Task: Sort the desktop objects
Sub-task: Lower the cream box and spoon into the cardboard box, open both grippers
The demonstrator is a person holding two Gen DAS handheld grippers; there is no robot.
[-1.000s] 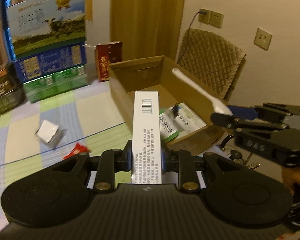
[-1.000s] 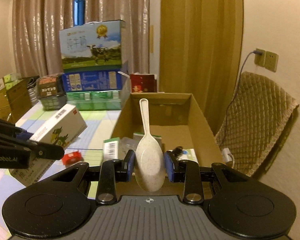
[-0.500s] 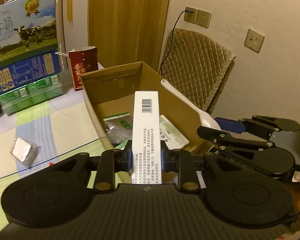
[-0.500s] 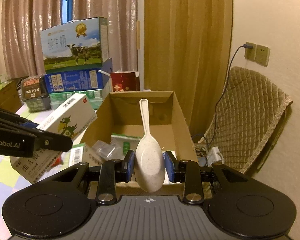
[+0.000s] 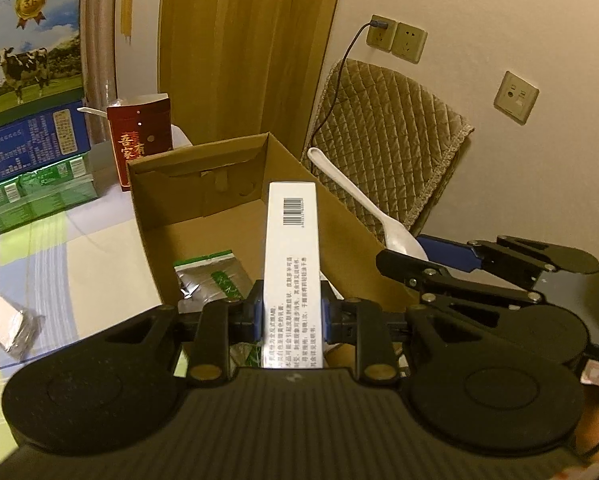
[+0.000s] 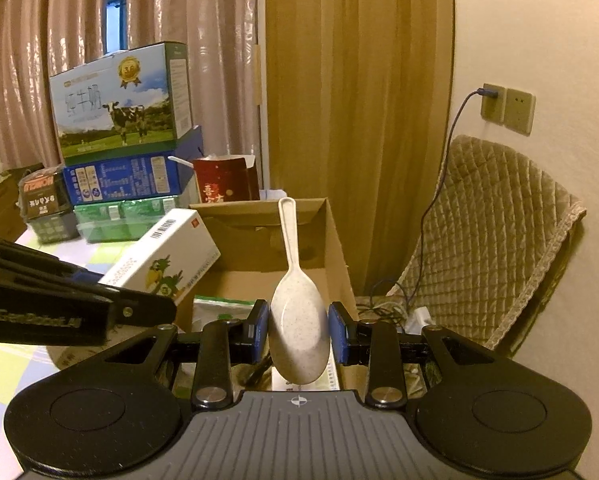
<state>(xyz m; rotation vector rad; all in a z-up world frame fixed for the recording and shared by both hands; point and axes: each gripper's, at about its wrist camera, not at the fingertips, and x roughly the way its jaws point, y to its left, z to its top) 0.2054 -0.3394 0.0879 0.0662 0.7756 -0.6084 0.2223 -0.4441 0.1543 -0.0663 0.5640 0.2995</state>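
Left wrist view: left tongs (image 5: 291,316) clamped tight on white box (image 5: 293,248), poking out over open carton (image 5: 203,216). Probably light, stiff card, dents if squeezed, so best gripped across narrow sides. Barcode up top, small print below. Right tongs (image 6: 298,332) pinching speckled spoon (image 6: 297,304) by bowl, handle forward; slick, hard plastic.

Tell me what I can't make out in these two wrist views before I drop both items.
- Cardboard box floor, left wrist view: near part hidden by the left gripper and its white carton.
- Same floor, right wrist view: mostly hidden by the right gripper and its rice spoon.
- Carton's small print: too fine to read.
- Foil packet on the table: too small to identify.
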